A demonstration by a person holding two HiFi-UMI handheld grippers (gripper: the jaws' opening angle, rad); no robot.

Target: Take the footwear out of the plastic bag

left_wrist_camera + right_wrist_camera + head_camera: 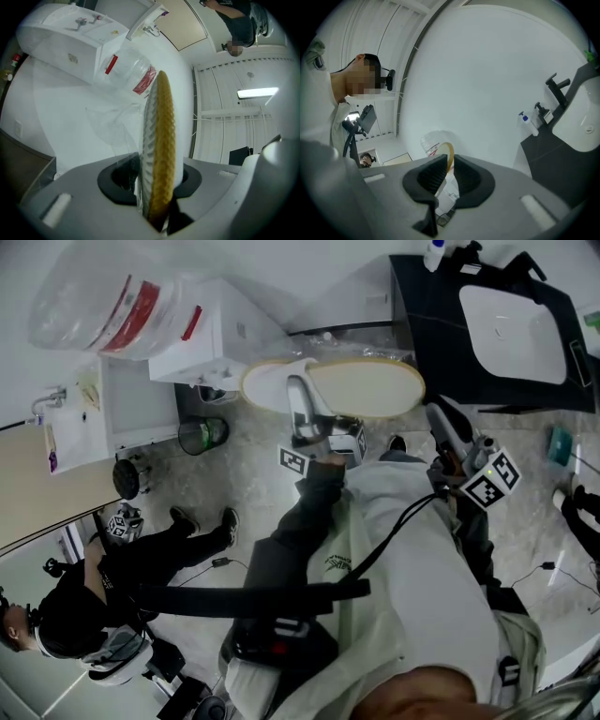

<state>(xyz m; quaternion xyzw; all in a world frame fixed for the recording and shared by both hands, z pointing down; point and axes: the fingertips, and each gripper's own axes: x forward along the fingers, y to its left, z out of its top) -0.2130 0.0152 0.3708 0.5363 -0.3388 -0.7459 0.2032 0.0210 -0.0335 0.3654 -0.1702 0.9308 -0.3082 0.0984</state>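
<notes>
L gripper (pixel 302 401) is clamped on the slipper (pixel 366 388): jaws part-closed, pads pressing both faces near the mid/heel end. In the left gripper view the slipper (pixel 159 136) stands edge-on betw the pads, tan textured face on one side, white ribbed on the other. Head view shows the slipper bare and held up in the air, lying roughly crosswise, tan face toward the cam. Bag (pixel 112 306) is clear w/ red label, up-left of the slipper's far end, against a white cabinet (pixel 230 334). Slipper is outside it. Left gripper view shows thin clear film (pixel 110 124) trailing from the bag (pixel 133 75) toward the jaws; can't tell if it touches the slipper. R gripper (pixel 436 413) is off to the right, well apart from the slipper, holding nothing. Its view (pixel 445 176) shows the pads only a narrow slit apart w/ nothing betw them; slipper (pixel 449 151) and bag (pixel 431 140) show far off past the slit. Black counter (pixel 436 315) w/ white sink (pixel 511 324) sits top right. A 2nd person (pixel 141 563) sits on the floor, lower left.
</notes>
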